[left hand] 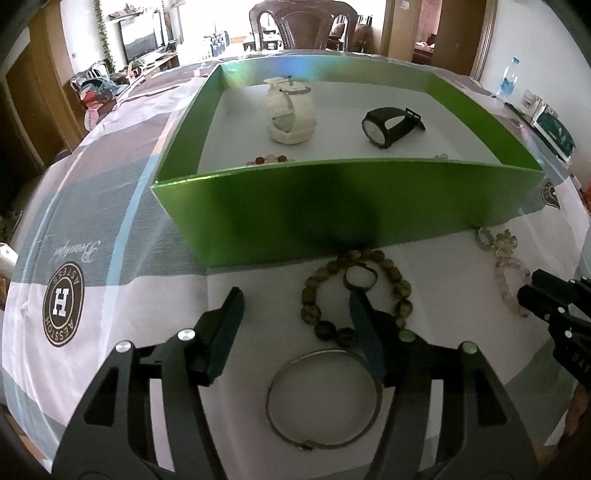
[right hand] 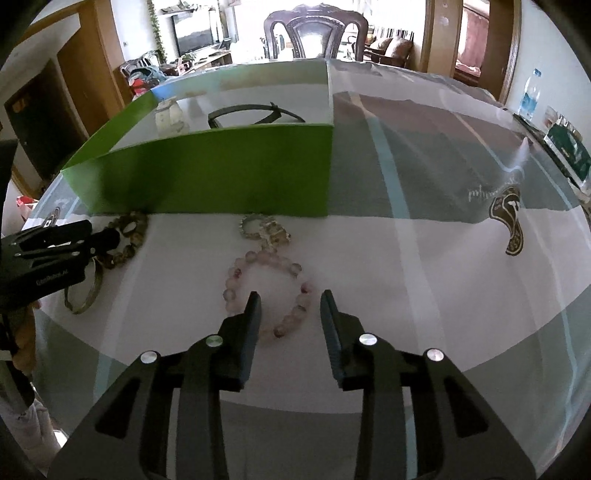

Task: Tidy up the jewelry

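Observation:
A green box [left hand: 332, 206] holds a white watch [left hand: 291, 114], a black watch [left hand: 388, 125] and a bead bracelet [left hand: 269, 159] by its near wall. In front of it lie a brown bead bracelet [left hand: 314, 295], a small ring [left hand: 360, 277] and a metal bangle [left hand: 325, 398]. My left gripper [left hand: 295, 299] is open just above the table, its right finger over the brown bracelet. In the right wrist view my right gripper [right hand: 290, 299] is open over a pink bead bracelet [right hand: 266, 273]; a pale crystal bracelet [right hand: 264, 227] lies beyond it by the box [right hand: 221, 173].
A patterned tablecloth [right hand: 424, 240] covers the table. A water bottle [right hand: 530, 94] and a dark box [right hand: 569, 147] stand at the far right edge. A wooden chair [right hand: 317, 31] stands behind the table.

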A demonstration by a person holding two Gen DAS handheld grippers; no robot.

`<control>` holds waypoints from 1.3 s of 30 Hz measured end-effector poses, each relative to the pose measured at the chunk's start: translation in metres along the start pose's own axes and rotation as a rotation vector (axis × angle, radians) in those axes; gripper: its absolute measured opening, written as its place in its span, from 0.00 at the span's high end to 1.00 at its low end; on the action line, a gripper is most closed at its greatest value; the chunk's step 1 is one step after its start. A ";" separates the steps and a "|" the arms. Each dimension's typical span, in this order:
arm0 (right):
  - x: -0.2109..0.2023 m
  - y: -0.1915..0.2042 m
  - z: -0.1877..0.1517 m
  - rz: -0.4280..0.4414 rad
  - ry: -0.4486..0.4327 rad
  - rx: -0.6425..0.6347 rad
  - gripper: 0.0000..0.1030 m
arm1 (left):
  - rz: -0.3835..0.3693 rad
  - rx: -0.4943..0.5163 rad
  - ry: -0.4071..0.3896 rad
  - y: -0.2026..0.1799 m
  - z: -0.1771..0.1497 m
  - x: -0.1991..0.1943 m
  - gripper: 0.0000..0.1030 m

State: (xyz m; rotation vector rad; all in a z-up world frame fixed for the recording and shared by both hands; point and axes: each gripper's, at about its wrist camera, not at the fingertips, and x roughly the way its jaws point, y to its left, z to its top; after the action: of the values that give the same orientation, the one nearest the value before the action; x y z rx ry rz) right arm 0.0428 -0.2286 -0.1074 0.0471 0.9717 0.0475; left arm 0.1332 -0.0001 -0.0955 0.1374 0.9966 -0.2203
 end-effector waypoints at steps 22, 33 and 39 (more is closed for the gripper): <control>0.001 -0.002 0.001 -0.073 -0.045 0.016 0.59 | 0.021 -0.022 -0.007 0.000 -0.005 0.001 0.20; 0.002 -0.001 0.001 -0.072 -0.057 0.004 0.59 | 0.016 -0.017 -0.006 -0.001 -0.005 0.001 0.22; 0.001 0.001 0.000 -0.069 -0.058 -0.004 0.59 | 0.005 -0.008 -0.008 -0.005 -0.004 -0.005 0.59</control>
State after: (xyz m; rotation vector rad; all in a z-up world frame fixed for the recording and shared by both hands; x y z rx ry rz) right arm 0.0437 -0.2271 -0.1080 0.0106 0.9143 -0.0154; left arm 0.1258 -0.0035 -0.0936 0.1314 0.9885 -0.2124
